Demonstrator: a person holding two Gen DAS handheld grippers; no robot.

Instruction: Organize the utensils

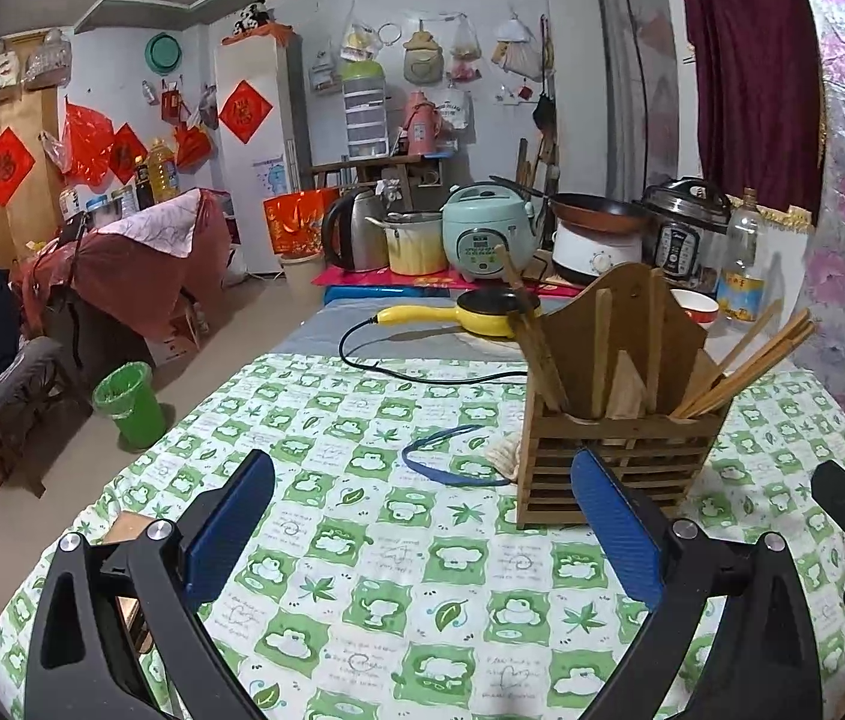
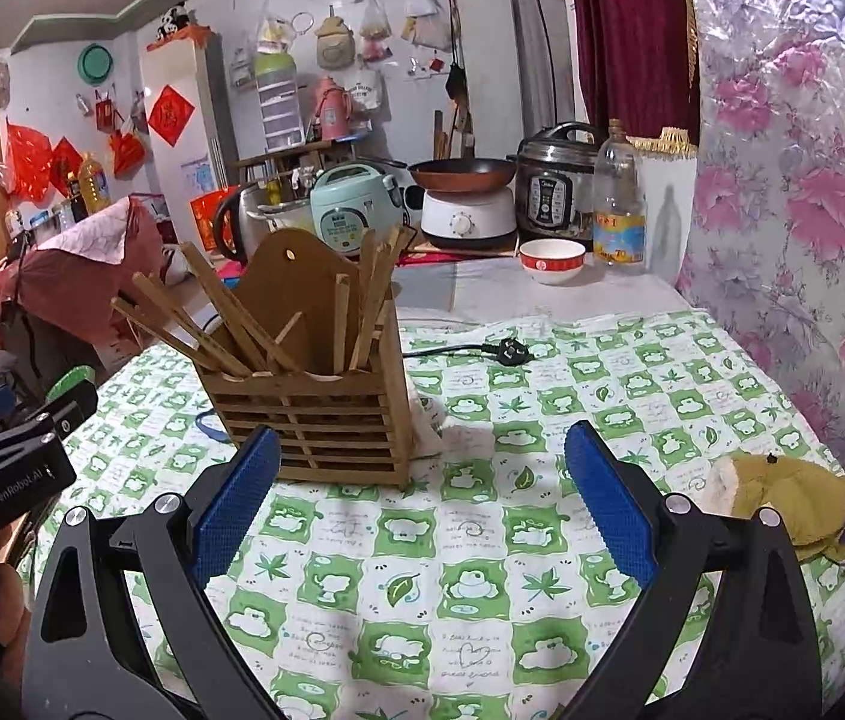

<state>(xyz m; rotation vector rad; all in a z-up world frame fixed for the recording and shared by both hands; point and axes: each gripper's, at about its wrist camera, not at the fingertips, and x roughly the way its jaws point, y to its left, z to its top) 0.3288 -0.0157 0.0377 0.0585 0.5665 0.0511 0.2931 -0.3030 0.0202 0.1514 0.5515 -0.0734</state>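
A slatted wooden utensil holder (image 1: 614, 468) stands on the green-and-white tablecloth (image 1: 398, 570). Several wooden chopsticks (image 1: 746, 366) lean out of its compartments. It also shows in the right wrist view (image 2: 326, 420), with chopsticks (image 2: 194, 324) fanning to its left. My left gripper (image 1: 422, 516) is open and empty, low over the cloth, just left of and in front of the holder. My right gripper (image 2: 416, 492) is open and empty, in front of the holder's right corner. Each gripper shows at the edge of the other's view.
A blue band (image 1: 446, 456) and a pale cloth (image 1: 503, 450) lie left of the holder. A yellow electric pan (image 1: 482, 312) with a black cord and plug (image 2: 506, 351), a bowl (image 2: 551, 258), a bottle (image 2: 617, 204) and cookers stand behind. A yellow mitt (image 2: 782, 498) lies right.
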